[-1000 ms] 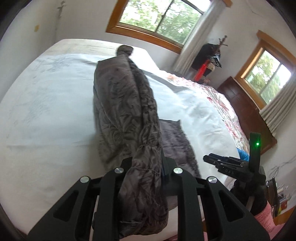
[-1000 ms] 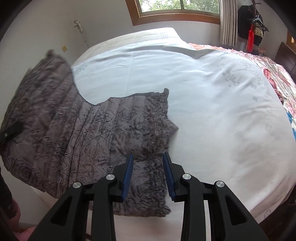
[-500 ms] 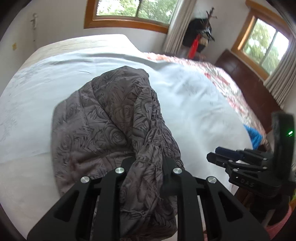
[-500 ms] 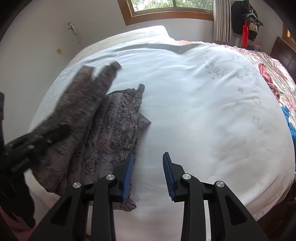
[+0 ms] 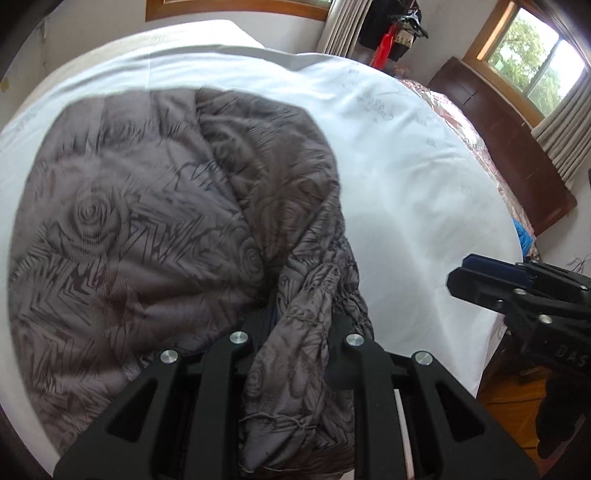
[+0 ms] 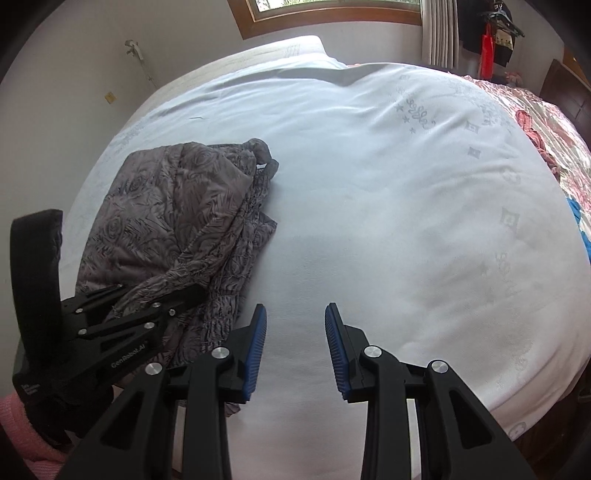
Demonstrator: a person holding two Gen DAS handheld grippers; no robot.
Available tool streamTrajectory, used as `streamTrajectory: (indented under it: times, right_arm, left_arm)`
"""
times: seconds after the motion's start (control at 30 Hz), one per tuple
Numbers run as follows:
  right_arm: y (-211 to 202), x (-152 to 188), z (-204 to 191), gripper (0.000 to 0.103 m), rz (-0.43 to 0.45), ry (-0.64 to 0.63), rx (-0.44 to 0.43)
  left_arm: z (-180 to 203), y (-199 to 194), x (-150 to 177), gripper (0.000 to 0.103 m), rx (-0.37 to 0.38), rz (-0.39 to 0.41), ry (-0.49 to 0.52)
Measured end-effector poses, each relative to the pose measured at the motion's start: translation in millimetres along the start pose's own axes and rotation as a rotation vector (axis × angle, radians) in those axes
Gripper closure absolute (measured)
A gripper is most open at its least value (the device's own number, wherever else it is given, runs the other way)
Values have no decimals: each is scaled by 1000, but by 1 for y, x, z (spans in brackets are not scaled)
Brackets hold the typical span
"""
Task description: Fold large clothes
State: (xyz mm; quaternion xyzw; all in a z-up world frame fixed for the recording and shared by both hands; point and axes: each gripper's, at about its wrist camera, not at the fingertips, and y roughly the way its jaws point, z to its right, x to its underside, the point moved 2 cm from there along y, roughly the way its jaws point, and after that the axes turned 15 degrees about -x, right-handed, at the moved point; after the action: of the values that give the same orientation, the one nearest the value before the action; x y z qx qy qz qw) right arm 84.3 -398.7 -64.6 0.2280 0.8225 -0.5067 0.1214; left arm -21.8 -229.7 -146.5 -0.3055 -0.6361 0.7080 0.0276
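A large grey garment with a rose pattern lies folded over itself on the white bed sheet. My left gripper is shut on a bunched edge of that garment, low over the near side of the bed. From the right wrist the garment sits at the left, with the left gripper clamped on its near corner. My right gripper stands open over bare sheet just right of the garment, its blue pads holding nothing.
The white sheet covers most of the bed; a floral quilt lies along its far right side. A dark wooden headboard, windows, curtains and a coat stand with hanging clothes line the far walls. Wooden floor shows beside the bed.
My left gripper swung down and across with the garment, laying the raised half over the rest so it now rests folded on the sheet. The right gripper, still open, shifted slightly right off the cloth.
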Motion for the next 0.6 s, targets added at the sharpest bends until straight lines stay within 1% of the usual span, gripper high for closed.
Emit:
streamTrajectory:
  times: [0.13, 0.2, 0.23, 0.3, 0.33, 0.4, 0.47, 0.5, 0.53, 0.57, 0.6]
  right_arm:
    - [1, -8, 0, 70, 1, 5, -25]
    - [2, -14, -1, 68, 4, 9, -48]
    - [1, -17, -3, 66, 6, 10, -66]
    - [1, -24, -7, 64, 9, 6, -91]
    - [1, -29, -11, 63, 7, 2, -110]
    - [1, -35, -15, 54, 0, 5, -148]
    - [2, -42, -24, 52, -21, 11, -231]
    - [3, -43, -28, 50, -34, 11, -263]
    - [6, -44, -34, 47, -50, 11, -293]
    - [10, -45, -40, 44, -76, 15, -315]
    - [15, -45, -45, 42, -99, 19, -323]
  left_arm:
    - [-13, -3, -3, 86, 42, -21, -16]
    - [-14, -11, -7, 82, 61, -28, -16]
    - [-16, -18, -8, 79, 86, -32, -19]
    - [-20, -37, -8, 61, 185, -51, -38]
    - [-24, -48, -7, 58, 229, -53, -53]
    - [-33, -75, -5, 54, 319, -35, -60]
    - [-49, -102, -3, 49, 364, -3, -76]
    - [-57, -114, -2, 48, 360, 19, -82]
    - [-65, -122, -2, 48, 325, 36, -87]
    - [-71, -126, -5, 48, 272, 46, -93]
    - [-84, -127, -6, 48, 190, 60, -99]
